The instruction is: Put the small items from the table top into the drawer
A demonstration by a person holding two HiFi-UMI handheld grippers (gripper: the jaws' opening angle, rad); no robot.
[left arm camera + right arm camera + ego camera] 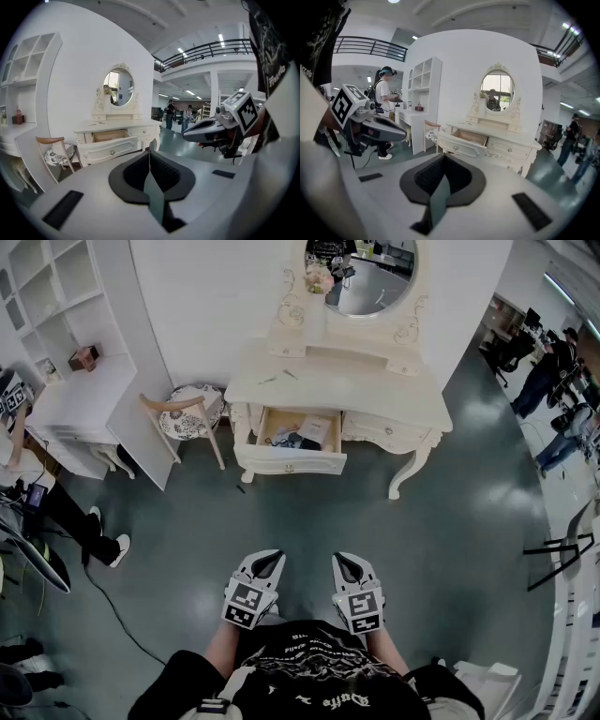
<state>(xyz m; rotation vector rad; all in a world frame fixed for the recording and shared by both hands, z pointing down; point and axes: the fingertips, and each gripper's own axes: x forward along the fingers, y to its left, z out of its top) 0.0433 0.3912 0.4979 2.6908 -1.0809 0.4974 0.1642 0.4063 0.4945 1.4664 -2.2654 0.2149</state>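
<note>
Hand-held grippers [270,562] [345,563] shut; tabletop items [289,374] indistinct

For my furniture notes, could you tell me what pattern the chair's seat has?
The seat is white with a dark speckled print; the head view shows it best.

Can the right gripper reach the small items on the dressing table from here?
Probably not yet: the right gripper sits near the person's body, open floor apart from the dressing table. Nothing blocks the way; stepping forward should do.
</note>
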